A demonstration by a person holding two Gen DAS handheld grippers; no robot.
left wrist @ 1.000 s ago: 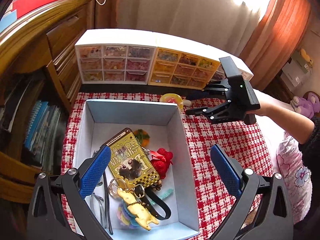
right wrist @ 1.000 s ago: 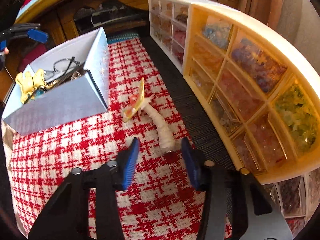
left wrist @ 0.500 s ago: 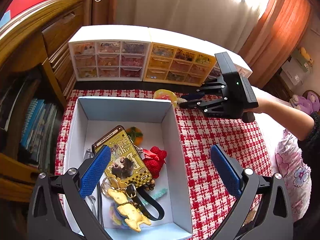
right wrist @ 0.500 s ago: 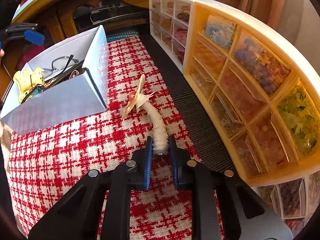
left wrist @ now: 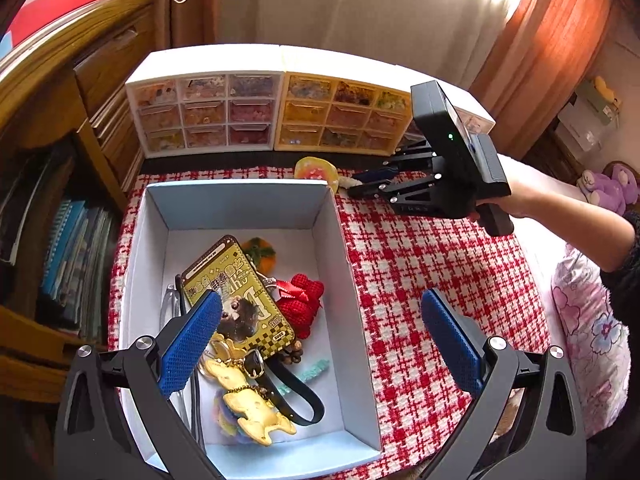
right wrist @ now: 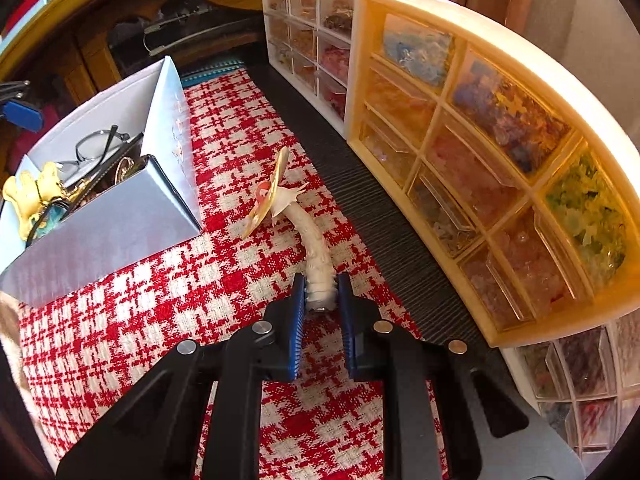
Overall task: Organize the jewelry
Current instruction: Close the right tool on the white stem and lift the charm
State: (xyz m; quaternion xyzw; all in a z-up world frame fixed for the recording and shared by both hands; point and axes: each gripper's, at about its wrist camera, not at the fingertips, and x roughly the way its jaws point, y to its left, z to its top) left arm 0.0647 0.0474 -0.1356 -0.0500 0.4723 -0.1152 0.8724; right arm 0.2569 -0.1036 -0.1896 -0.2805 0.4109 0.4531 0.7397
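hair tie (right wrist: pixel 316 248), cream ribbed cord with a round yellow charm, is pinched at its near end by the right gripper (right wrist: pixel 320 300) on the red checked cloth (right wrist: pixel 224 280), between the white box (right wrist: pixel 120 232) and the yellow drawer unit (right wrist: pixel 480 200). left gripper (left wrist: pixel 320 340) is held spread wide above the box of trinkets, nothing between its pads.

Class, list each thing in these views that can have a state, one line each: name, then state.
left gripper: open, empty, above the box.
right gripper: shut on the white strap.
white strap: gripped at one end, round charm at the other.
box: open-topped, holding trinkets.
drawer units: drawers closed.
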